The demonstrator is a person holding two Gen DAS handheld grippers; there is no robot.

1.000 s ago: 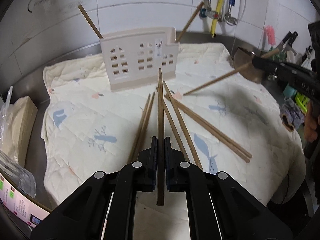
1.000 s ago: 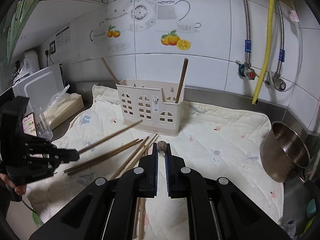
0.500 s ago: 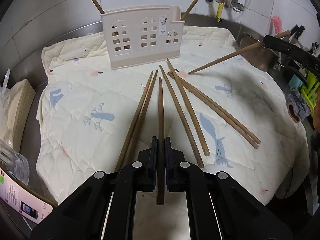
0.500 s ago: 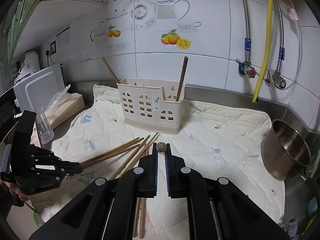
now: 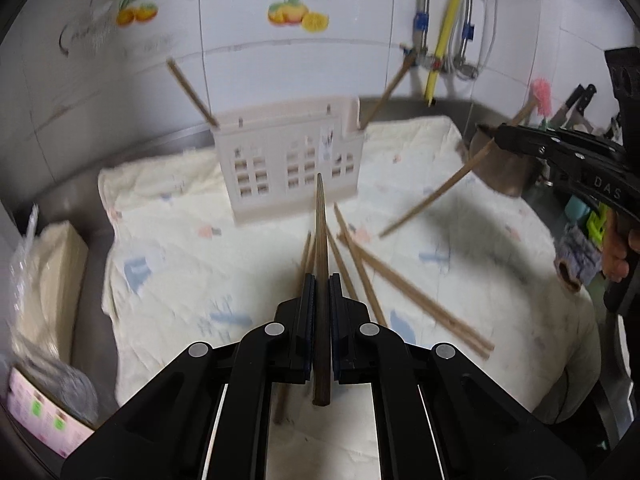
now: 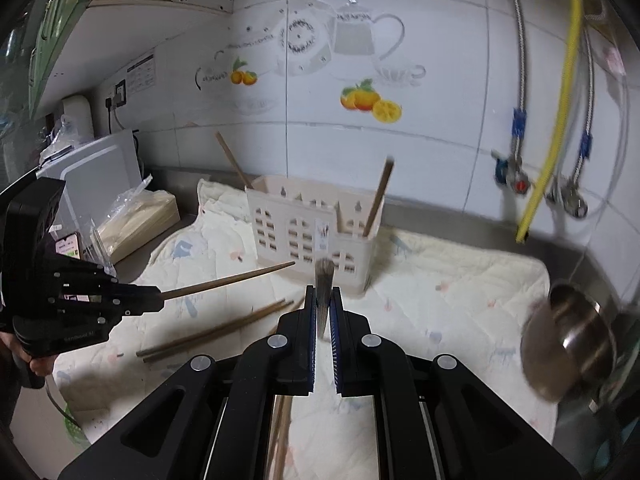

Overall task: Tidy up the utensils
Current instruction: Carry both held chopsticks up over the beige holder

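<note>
While the left gripper clenches a dark wooden chopstick lengthwise between its fingers, that stick's thin tip points straight ahead at the cream plastic utensil holder with window cut-outs. Over the pale quilted mat, the right gripper clamps a second brown chopstick, whose long axis slants down toward the loose wooden chopsticks lying there.
</note>
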